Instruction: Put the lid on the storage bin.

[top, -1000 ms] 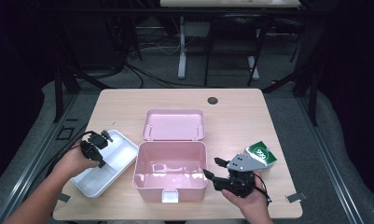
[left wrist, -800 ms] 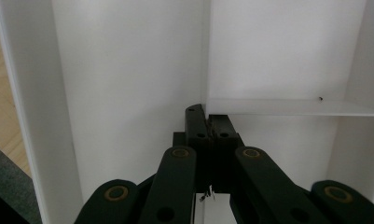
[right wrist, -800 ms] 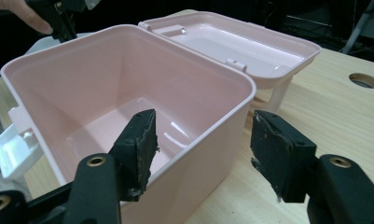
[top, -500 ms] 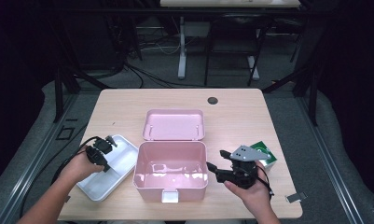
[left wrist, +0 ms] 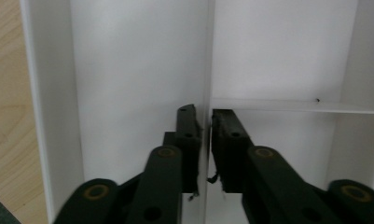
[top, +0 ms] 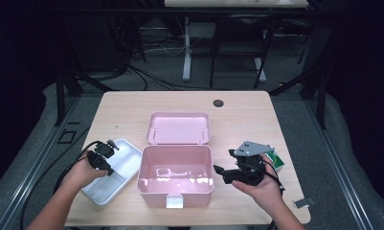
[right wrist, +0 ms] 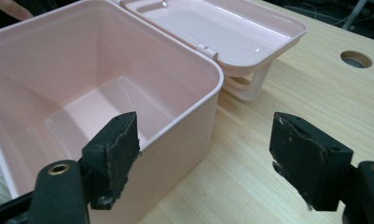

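Green packet [top: 272, 159] just behind the right hand-held gripper [top: 221, 171]: mostly covered by its grey plate, print too small to read. Tray [top: 125, 160] under the left hand-held gripper [top: 107, 168]: near end hidden by the hand, and cut off on all sides in the left gripper view. Whether the pads [left wrist: 188, 140] still touch the divider [left wrist: 207, 70] between them: can't tell. Box [right wrist: 100, 84] cut off left and bottom in the right gripper view. Small grey item [top: 303, 203] on the bench [top: 237, 108] behind that gripper: too small to identify.

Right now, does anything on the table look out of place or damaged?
The white tray lies askew, its near corner over the table edge. The black pads look chipped and frayed. The pink box sits open and unharmed.
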The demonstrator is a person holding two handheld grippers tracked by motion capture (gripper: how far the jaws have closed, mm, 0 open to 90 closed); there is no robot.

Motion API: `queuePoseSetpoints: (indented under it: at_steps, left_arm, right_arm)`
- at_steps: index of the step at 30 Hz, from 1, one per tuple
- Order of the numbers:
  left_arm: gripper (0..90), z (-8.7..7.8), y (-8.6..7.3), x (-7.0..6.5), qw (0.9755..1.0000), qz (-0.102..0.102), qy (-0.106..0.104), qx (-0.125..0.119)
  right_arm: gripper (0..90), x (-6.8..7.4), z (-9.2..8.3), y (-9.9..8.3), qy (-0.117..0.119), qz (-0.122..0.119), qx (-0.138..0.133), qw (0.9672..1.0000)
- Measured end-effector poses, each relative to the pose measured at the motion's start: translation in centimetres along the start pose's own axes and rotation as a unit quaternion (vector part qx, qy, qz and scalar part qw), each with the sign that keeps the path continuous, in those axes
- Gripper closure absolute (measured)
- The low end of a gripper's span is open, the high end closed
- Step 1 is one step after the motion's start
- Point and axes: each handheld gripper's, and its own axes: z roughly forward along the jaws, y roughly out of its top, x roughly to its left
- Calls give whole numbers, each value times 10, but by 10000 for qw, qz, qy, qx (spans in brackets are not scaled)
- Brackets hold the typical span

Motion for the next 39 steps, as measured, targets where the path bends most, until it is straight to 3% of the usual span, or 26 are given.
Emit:
queuePoseSetpoints:
  at_steps: [7,12,19,26,28,34,39]
  left_arm:
    - [642,-16,-8,2,9992,6,66,-383]
    - [574,-34,-14,0,9967,-23,-38,-810]
    - [568,-53,-21,0,9920,-91,-331,-1213]
    - [528,-69,-28,-2,9881,-104,-190,-1521]
    - [522,-71,-29,-4,9880,-102,-188,-1530]
    - [510,-77,-31,-11,9866,23,-234,-1616]
    - [501,-79,-30,-13,9856,77,-288,-1664]
  right_arm:
    - [236,-4,-1,10,-148,-132,334,9992]
    - [258,-9,-3,18,-215,-219,608,9977]
    - [277,-21,-6,22,-369,-185,1020,9939]
    - [316,-38,-8,25,-500,50,1416,9887]
    - [334,-42,-9,25,-501,115,1497,9874]
    - [340,-58,-4,24,-660,203,2062,9761]
    - [289,-70,2,21,-763,308,2414,9669]
